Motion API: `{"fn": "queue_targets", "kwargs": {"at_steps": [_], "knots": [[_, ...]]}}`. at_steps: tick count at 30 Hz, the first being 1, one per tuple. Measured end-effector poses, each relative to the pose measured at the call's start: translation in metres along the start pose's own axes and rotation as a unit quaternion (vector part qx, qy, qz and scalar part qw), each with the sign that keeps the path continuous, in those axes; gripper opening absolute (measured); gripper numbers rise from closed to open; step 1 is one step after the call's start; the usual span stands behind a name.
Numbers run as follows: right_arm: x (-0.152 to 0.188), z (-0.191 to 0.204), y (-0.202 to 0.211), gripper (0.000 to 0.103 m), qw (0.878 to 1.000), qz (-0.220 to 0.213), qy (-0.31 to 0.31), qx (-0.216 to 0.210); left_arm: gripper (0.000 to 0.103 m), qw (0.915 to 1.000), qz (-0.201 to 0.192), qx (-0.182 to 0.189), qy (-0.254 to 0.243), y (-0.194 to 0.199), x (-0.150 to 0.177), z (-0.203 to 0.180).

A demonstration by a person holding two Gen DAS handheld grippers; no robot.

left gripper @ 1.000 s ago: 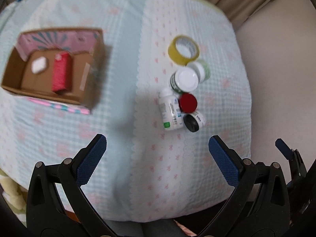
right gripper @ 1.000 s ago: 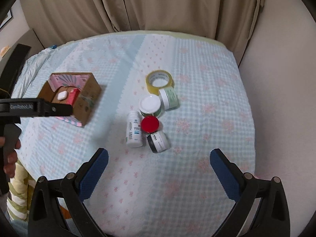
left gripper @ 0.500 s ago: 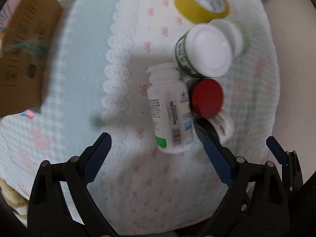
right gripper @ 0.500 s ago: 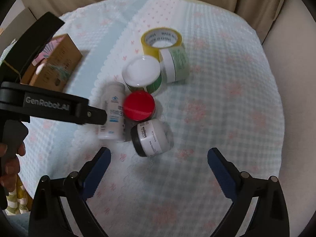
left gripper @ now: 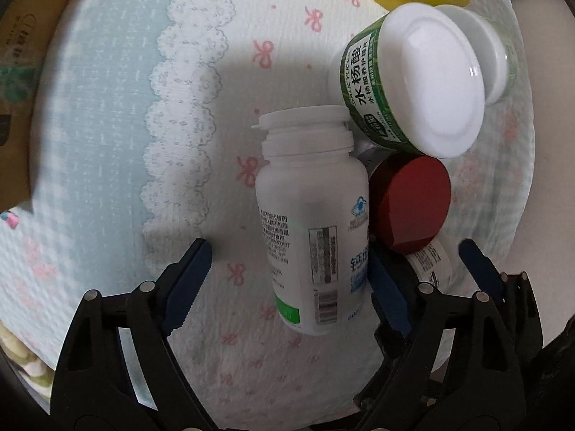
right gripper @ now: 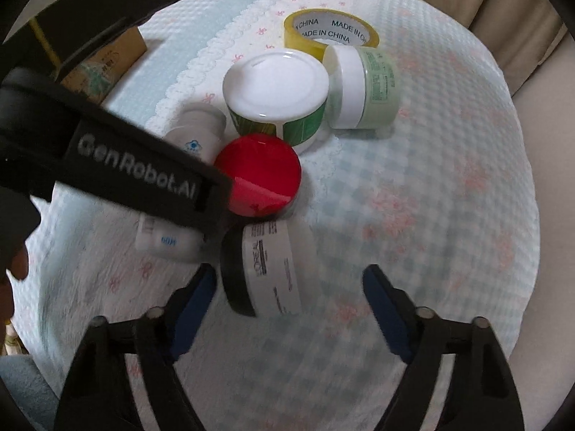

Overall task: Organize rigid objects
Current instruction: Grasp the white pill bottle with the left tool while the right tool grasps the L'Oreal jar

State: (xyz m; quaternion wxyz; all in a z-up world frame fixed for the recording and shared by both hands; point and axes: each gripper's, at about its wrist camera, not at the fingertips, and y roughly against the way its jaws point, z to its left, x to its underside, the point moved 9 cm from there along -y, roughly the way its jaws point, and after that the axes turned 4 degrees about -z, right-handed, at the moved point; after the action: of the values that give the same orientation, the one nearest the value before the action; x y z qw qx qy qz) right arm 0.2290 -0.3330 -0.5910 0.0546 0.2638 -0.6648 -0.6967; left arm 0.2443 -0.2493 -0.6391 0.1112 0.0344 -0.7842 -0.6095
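Both grippers have dropped closer to the cluster since a moment ago. The left gripper point(left gripper: 287, 273) now straddles the lying white pill bottle point(left gripper: 309, 222), spread wide, not gripping it. The right gripper point(right gripper: 289, 294) gapes around the black-lidded jar point(right gripper: 262, 269). Beyond sit the red cap point(right gripper: 260, 176), green-labelled tub point(right gripper: 276, 97), pale jar point(right gripper: 363, 89) and yellow tape point(right gripper: 330, 32).
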Motion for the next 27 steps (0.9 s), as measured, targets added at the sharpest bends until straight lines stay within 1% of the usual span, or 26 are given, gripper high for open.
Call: {"fn": "queue_targets", "kwargs": {"at_steps": [2, 4, 5, 6, 7, 9, 11, 13, 17, 22, 27], "knots": [[-0.002, 0.001, -0.005, 0.068, 1.000, 0.001, -0.002, -0.007, 0.084, 1.0000, -0.003, -0.003, -0.004, -0.005, -0.002, -0.006], [-0.004, 0.005, -0.010, 0.059, 1.000, 0.002, 0.004, -0.016, 0.084, 0.9999, -0.007, -0.006, -0.012, -0.007, -0.003, -0.009], [-0.004, 0.008, -0.011, 0.056, 1.000, 0.002, 0.008, -0.021, 0.083, 0.9998, -0.009, -0.006, -0.016, -0.009, -0.002, -0.011], [-0.004, 0.010, -0.012, 0.049, 1.000, 0.002, 0.010, -0.027, 0.082, 0.9998, -0.011, -0.006, -0.018, -0.010, -0.003, -0.014], [-0.004, 0.012, -0.013, 0.047, 0.999, 0.002, 0.014, -0.029, 0.078, 0.9997, -0.013, -0.007, -0.021, -0.010, -0.003, -0.015], [-0.004, 0.012, -0.012, 0.047, 0.999, -0.001, 0.012, -0.030, 0.070, 0.9995, -0.015, -0.006, -0.027, -0.010, -0.004, -0.019], [-0.004, 0.011, -0.011, 0.047, 0.999, -0.002, 0.010, -0.034, 0.056, 0.9993, -0.017, -0.003, -0.033, -0.009, -0.004, -0.024], [-0.004, 0.011, -0.011, 0.047, 0.999, -0.001, 0.006, -0.037, 0.048, 0.9993, -0.018, 0.008, -0.033, -0.007, -0.005, -0.027], [-0.006, 0.012, -0.010, 0.047, 0.999, 0.001, 0.013, -0.034, 0.047, 0.9993, -0.019, 0.017, -0.028, -0.006, -0.006, -0.027], [-0.004, 0.010, -0.007, 0.047, 0.999, 0.001, 0.007, -0.035, 0.047, 0.9987, -0.030, 0.018, -0.037, 0.003, -0.002, -0.013], [-0.013, 0.006, -0.005, 0.047, 1.000, 0.000, 0.002, -0.031, 0.047, 0.9980, -0.044, 0.022, -0.039, 0.021, -0.007, -0.004]]}}
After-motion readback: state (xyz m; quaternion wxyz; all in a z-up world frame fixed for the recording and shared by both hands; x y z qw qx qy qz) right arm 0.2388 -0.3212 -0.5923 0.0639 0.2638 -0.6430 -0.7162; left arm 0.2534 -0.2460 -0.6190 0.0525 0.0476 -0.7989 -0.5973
